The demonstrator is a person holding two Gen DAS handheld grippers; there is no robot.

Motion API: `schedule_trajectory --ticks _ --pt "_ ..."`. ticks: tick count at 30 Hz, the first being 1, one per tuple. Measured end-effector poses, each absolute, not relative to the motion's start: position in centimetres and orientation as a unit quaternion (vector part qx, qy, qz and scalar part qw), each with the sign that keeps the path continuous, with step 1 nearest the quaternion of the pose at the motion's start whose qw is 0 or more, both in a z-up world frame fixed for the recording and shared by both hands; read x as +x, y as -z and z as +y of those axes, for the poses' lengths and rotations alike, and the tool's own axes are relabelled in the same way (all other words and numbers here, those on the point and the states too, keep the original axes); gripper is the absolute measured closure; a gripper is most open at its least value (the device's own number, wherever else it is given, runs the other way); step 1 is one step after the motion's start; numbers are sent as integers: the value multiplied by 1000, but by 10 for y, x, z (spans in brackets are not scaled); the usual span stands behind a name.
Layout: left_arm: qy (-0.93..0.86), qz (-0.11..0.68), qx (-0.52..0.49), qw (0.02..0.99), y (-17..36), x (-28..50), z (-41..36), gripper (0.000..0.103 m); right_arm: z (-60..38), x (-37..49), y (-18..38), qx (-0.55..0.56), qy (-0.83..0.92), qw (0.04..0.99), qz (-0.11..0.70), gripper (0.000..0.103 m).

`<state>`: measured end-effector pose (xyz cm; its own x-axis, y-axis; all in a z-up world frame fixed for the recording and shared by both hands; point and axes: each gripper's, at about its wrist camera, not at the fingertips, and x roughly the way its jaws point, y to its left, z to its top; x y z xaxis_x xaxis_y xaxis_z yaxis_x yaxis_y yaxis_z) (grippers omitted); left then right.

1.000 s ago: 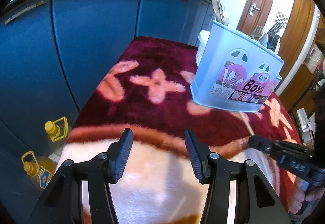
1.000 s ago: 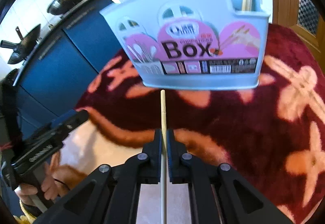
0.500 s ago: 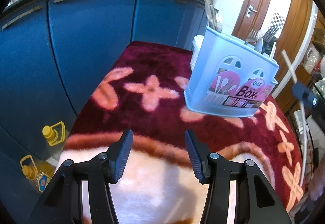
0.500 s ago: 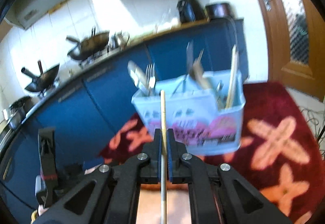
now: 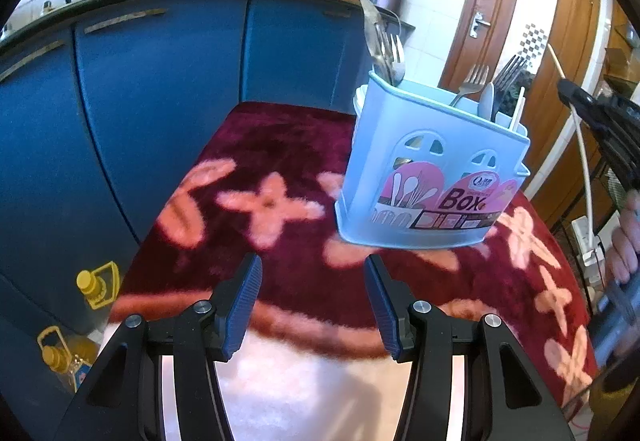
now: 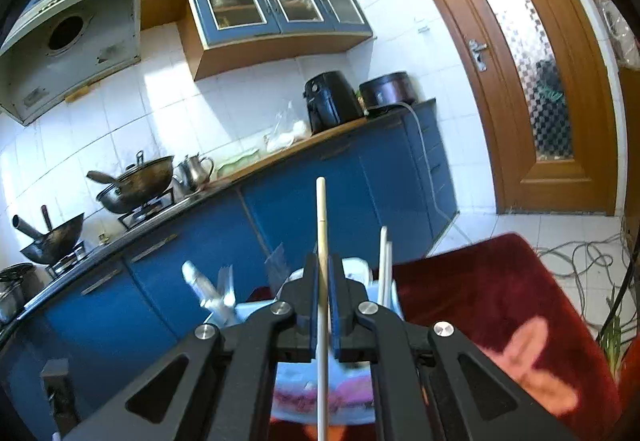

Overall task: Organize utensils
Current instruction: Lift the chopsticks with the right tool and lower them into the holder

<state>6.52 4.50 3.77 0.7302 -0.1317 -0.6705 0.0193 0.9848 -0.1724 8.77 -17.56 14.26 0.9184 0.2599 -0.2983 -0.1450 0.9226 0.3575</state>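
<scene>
A light blue utensil box (image 5: 428, 177) stands on the red flowered blanket (image 5: 280, 165), holding forks, spoons and a pale chopstick. My left gripper (image 5: 312, 297) is open and empty, low over the blanket in front of the box. My right gripper (image 6: 323, 273) is shut on a pale wooden chopstick (image 6: 321, 225) that points up and forward. It is raised above the box (image 6: 320, 397), which lies mostly hidden under the fingers. In the left wrist view the right gripper (image 5: 568, 89) shows at the right edge, higher than the box, with the chopstick (image 5: 555, 59) sticking up.
Blue kitchen cabinets (image 5: 160, 101) run behind and left of the blanket. Yellow oil bottles (image 5: 96, 285) stand on the floor at left. A wooden door (image 6: 532, 81) is at right, cables (image 6: 580, 261) lie on the tiled floor.
My right gripper has lifted the chopstick from the blanket in front of the box up to above the box. The left gripper has stayed open and tilted up slightly.
</scene>
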Motion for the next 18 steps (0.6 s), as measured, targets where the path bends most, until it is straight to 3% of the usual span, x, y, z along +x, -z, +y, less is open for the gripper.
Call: schedule_trajectory --ticks 18 --pt "51 362 -88 927 -31 100 33 48 -171 159 -134 110 -54 988 90 97"
